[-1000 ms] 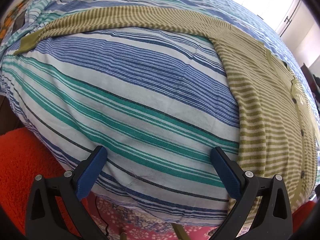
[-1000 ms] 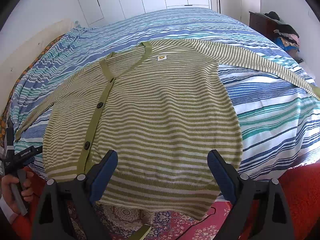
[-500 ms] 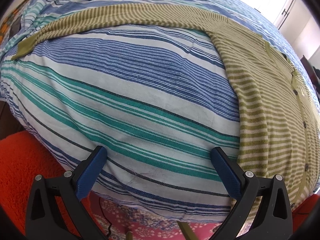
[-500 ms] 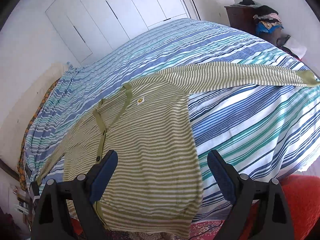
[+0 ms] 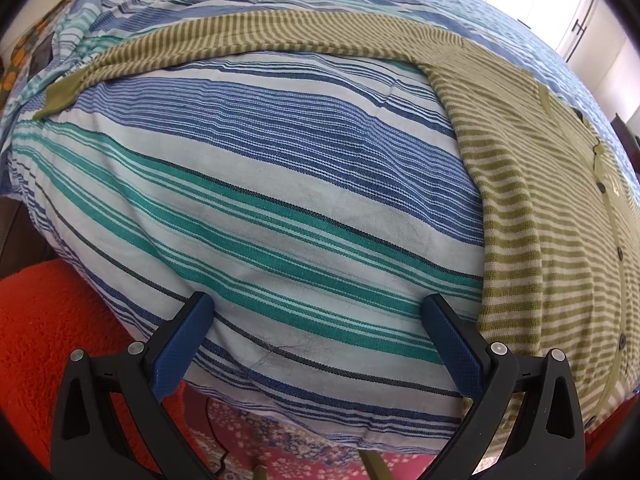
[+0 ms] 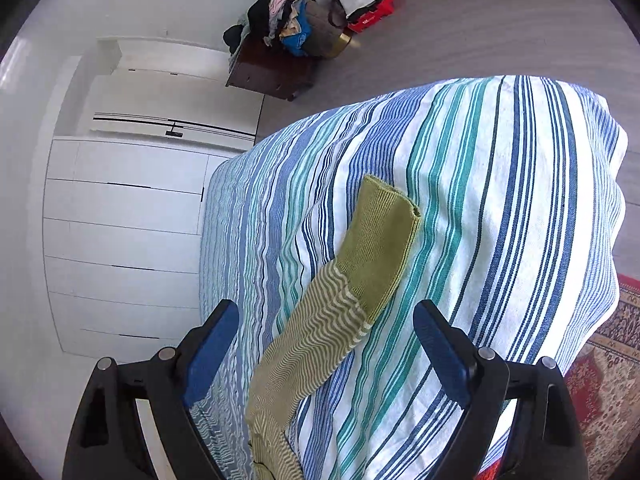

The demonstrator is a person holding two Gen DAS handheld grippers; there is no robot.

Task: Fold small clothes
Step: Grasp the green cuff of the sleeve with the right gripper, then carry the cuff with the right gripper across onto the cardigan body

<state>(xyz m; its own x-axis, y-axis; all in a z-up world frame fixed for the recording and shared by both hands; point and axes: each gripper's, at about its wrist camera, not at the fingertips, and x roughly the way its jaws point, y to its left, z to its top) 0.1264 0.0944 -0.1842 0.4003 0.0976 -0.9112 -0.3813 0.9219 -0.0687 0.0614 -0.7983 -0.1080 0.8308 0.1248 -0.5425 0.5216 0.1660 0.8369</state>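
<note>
An olive and cream striped cardigan [image 5: 560, 240] lies flat on the striped bed [image 5: 260, 208], its body at the right of the left wrist view, one sleeve [image 5: 224, 36] stretched to the far left, ending in a plain olive cuff [image 5: 60, 92]. My left gripper [image 5: 316, 312] is open and empty over the bed's near edge, left of the cardigan's hem. In the right wrist view the other sleeve [image 6: 316, 344] runs between the open jaws of my right gripper [image 6: 324, 320], its olive cuff [image 6: 380, 240] just beyond the fingertips. The gripper holds nothing.
An orange rug [image 5: 52, 320] and a patterned carpet [image 5: 288, 440] lie below the bed's edge. White wardrobe doors [image 6: 120, 200], a dark dresser [image 6: 272, 72] piled with clothes and grey floor [image 6: 480, 24] show in the right wrist view.
My right gripper has swung far to the right, from facing the cardigan's body to hovering over the right sleeve's cuff. My left gripper has barely moved.
</note>
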